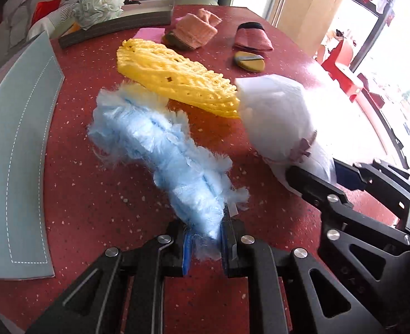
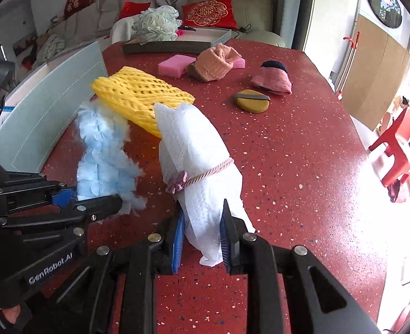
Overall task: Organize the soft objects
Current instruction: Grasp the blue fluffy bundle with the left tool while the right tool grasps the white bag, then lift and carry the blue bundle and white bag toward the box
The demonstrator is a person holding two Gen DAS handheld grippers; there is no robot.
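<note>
**Soft things gripped over the red table**

Blue fluffy duster (image 1: 160,153) is pinched at its near end between the fingers of the left gripper (image 1: 205,247), its far end reaching toward the yellow foam net (image 1: 177,78). Just right of the net, the white paper bundle (image 2: 196,161), tied round with a pink cord (image 2: 205,174), is clamped at its near end by the right gripper (image 2: 202,243); its far tip overlaps the net's edge. Beyond the net lie a pink sponge (image 2: 173,65), a peach knitted cloth (image 2: 216,61), a dark-pink folded cloth (image 2: 271,79) and an olive pad (image 2: 251,101), all on the red speckled table (image 2: 288,167). Farther behind the net, a shallow grey tray (image 2: 177,44) holds a pale green bath pouf (image 2: 156,23). Left of the net lies a grey-blue placemat (image 1: 18,139).
</note>
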